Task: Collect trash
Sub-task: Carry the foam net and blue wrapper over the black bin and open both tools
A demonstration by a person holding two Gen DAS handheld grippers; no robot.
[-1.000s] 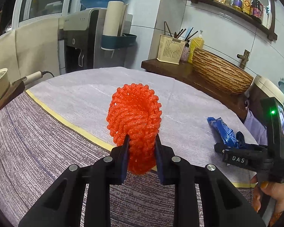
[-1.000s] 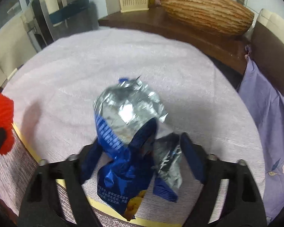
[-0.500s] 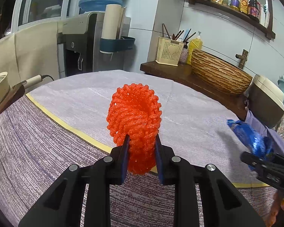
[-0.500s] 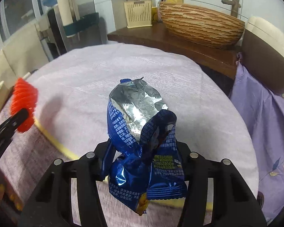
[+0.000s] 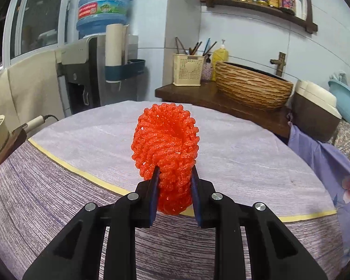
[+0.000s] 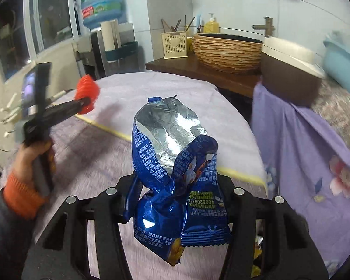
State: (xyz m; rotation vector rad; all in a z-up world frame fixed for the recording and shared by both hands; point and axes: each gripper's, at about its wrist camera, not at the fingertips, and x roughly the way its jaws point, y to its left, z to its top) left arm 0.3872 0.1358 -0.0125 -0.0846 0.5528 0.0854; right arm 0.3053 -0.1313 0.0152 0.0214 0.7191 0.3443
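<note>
Left wrist view: your left gripper [image 5: 175, 175] has its jaws pinched tight on the lower edge of the orange foam net [image 5: 166, 149], squashing it between the pads so it stands upright clear of the round table [image 5: 245, 154]; held low like that, probably so the bulk stays visible and can't slip out on the carry. Table wears a pale lilac cloth [image 5: 93, 140] with a yellow edge stripe over a darker striped cover. Behind: water dispenser [image 5: 86, 74] with its blue bottle, cream utensil holder [image 5: 187, 70], woven basket [image 5: 252, 88] on a dark wooden counter, wall shelf with bottles

Right wrist view: your right gripper [image 6: 175, 196] has just been closing and now its jaws clamp the crumpled waist of the blue snack bag [image 6: 175, 168], foil inside facing up, bag lifted off the cloth; gripping the scrunched middle looks like the safest hold on slippery film. Your left hand [image 6: 32, 156] shows at frame left, carrying the net. Purple floral cloth [image 6: 315, 163] drapes to the right. No bin is in view, so both pieces of trash are in hand, waiting for a drop spot
</note>
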